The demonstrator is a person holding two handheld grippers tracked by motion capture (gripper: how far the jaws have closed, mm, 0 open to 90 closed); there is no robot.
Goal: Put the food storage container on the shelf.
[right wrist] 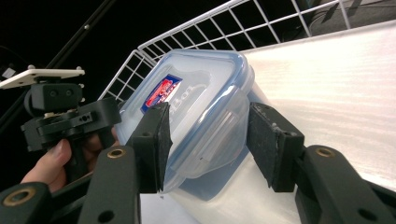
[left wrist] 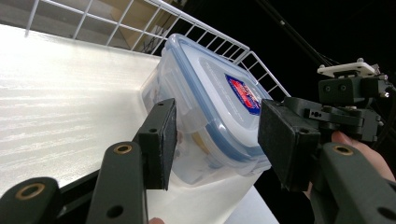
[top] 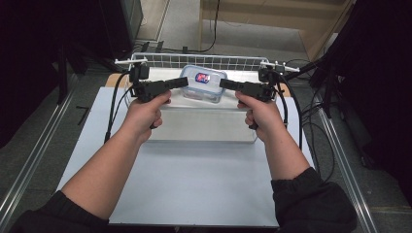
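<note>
Both forearms are extended forward from dark sleeves, each hand wrapped around a gripper handle. The left hand (top: 142, 112) and right hand (top: 264, 115) are held level with one another, well apart. The left gripper (top: 183, 82) is pointed inward toward the right gripper (top: 224, 83), so that the tips are faced across a gap. On each, the jaws are spread wide, with the pads parted. A cable is trailed back from each gripper along the outer side of its wrist.
</note>
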